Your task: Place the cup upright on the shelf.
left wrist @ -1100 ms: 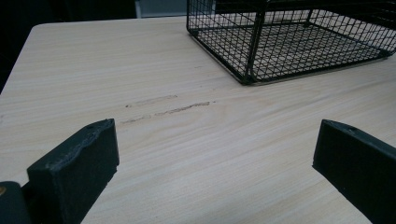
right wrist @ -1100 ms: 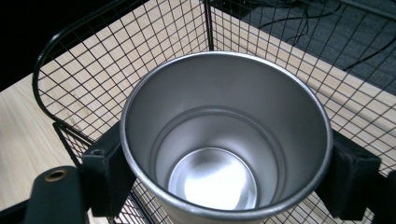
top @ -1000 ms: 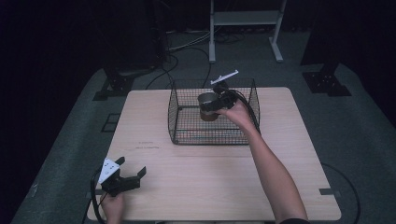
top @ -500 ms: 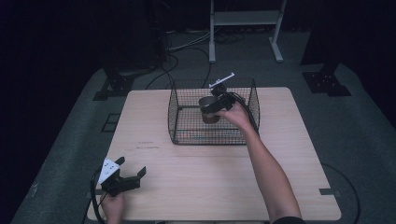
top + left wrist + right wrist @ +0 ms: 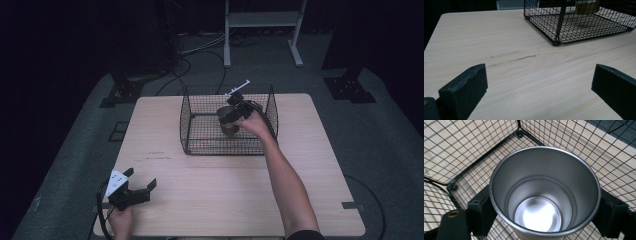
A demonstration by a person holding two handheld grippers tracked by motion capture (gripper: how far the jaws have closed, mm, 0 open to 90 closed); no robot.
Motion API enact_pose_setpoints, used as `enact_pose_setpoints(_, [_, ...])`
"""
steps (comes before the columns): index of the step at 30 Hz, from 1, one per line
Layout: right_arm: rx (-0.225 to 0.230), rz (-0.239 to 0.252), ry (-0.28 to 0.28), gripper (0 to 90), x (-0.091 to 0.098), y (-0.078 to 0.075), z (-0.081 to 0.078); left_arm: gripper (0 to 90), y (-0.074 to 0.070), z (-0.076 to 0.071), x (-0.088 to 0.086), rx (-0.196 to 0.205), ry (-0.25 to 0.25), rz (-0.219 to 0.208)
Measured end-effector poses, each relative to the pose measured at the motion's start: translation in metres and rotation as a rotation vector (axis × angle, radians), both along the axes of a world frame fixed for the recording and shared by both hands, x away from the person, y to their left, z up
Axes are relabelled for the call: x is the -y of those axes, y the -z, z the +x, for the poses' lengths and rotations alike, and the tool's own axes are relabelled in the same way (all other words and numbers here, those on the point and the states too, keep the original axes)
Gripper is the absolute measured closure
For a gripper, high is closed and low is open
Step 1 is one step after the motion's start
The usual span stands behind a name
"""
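We note the right gripper [image 5: 231, 116] clamped on a steel cup [image 5: 544, 192] inside the wire basket [image 5: 200, 145], left gripper [image 5: 131, 191] resting spread open on the table [image 5: 225, 200]; no lettering legible.

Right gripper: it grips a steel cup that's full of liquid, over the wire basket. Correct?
Not quite: the steel cup is empty; the right gripper view shows its bare bottom. The right gripper does clamp it over the wire basket.

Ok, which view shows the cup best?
The right gripper view: the cup sits between the right gripper's fingers, its empty steel inside plain. The high view shows it small, inside the basket. The left gripper view catches a tan sliver through the mesh.
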State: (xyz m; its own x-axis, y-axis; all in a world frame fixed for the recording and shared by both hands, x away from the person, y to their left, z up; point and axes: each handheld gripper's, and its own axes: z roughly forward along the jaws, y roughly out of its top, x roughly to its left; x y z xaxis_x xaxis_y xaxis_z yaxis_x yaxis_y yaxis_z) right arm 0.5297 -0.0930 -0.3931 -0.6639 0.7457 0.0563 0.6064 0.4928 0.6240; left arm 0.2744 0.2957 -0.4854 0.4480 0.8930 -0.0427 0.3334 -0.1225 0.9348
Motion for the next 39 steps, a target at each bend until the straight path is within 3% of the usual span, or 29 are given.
enact_pose_setpoints(6, [-0.004,0.003,0.009,17.3,0.002,0.005,0.004,0.0,0.000,0.000,0.000,0.001,-0.002,-0.003])
enact_pose_setpoints(12, [-0.014,-0.038,-0.011,16.9,-0.003,0.010,0.004,0.0,0.000,0.000,0.000,0.001,-0.001,-0.003])
enact_pose_setpoints(23, [-0.018,-0.033,-0.021,16.7,-0.007,0.010,0.003,0.0,0.000,0.000,0.000,0.001,-0.001,-0.003])
enact_pose_setpoints(30, [-0.038,-0.070,-0.018,13.6,-0.008,0.016,0.005,0.0,0.000,0.000,0.000,0.001,-0.001,-0.003])
enact_pose_setpoints(39, [-0.029,-0.098,-0.027,13.1,-0.009,0.014,0.003,0.0,0.000,0.000,0.000,0.001,-0.001,-0.002])
